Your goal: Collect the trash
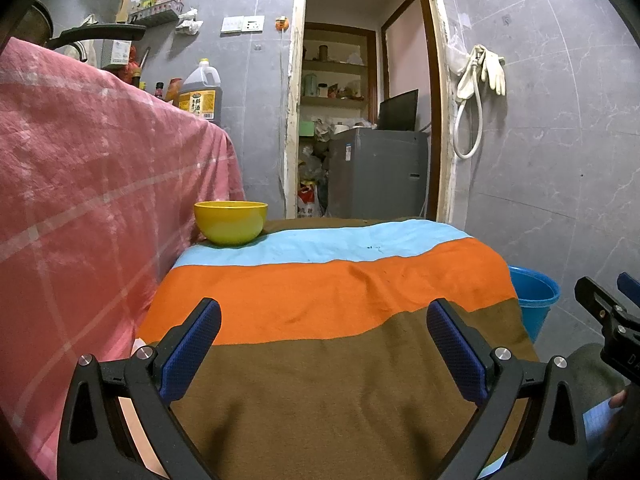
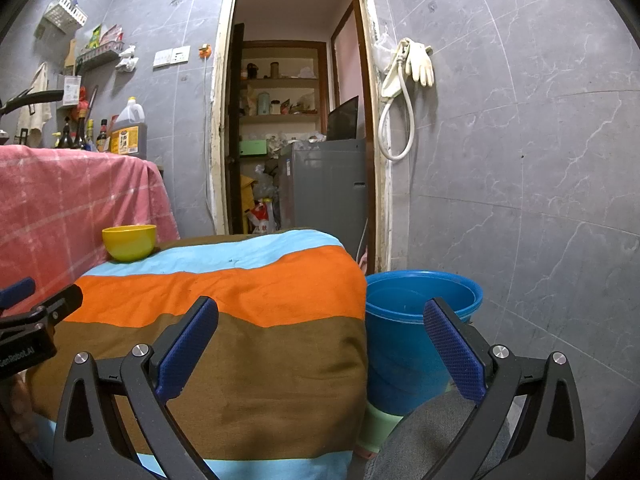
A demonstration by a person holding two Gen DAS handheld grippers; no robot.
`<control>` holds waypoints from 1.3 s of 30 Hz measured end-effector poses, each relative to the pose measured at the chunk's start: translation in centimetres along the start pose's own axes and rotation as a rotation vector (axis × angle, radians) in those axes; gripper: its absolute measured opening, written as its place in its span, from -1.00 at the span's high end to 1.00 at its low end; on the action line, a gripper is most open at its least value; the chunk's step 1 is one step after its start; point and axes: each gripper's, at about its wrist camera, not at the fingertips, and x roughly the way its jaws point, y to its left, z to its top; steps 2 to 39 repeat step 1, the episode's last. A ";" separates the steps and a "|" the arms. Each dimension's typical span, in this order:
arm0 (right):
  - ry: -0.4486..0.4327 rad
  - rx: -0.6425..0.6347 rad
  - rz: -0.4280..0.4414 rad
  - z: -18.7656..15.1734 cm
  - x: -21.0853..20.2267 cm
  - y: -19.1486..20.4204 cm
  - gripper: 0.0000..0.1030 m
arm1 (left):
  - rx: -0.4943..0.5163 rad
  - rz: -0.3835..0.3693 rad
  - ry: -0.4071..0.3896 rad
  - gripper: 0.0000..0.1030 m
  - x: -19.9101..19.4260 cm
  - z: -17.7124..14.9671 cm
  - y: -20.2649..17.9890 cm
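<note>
Sitting at the far left corner of the striped blanket (image 1: pixel 320 292) that is covering the desk, one yellow bowl (image 1: pixel 231 222) is standing upright on the light-blue stripe, close against the pink checked cloth (image 1: pixel 88 184); its inside is not showing from either view. One blue bucket (image 2: pixel 404 320) is standing on the floor just beside the desk's right edge, open at the top, and nothing is showing inside the part of it that is visible (only the rim and upper wall are in sight). No loose trash is showing on the blanket's top.

Both tools are pointing forward over the near edge of the desk, side by side. The left tool (image 1: pixel 324 344) is hovering above the brown stripe with its two blue pads spread wide, gripping nothing. The right tool (image 2: pixel 320 344) is hanging over the desk's right corner, also spread wide and empty, its right finger (image 2: pixel 452 344) lying in front of the bucket.
</note>
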 end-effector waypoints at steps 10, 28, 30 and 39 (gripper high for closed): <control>0.000 0.000 0.000 0.0 0.0 0.0 -1.00 | 0.000 -0.002 0.002 -0.96 0.0 0.0 0.0; 0.000 0.000 0.000 0.0 0.0 0.0 -1.00 | 0.000 -0.002 0.002 -0.96 0.0 0.0 0.0; 0.000 0.000 0.000 0.0 0.0 0.0 -1.00 | 0.000 -0.002 0.002 -0.96 0.0 0.0 0.0; 0.000 0.000 0.000 0.0 0.0 0.0 -1.00 | 0.000 -0.002 0.002 -0.96 0.0 0.0 0.0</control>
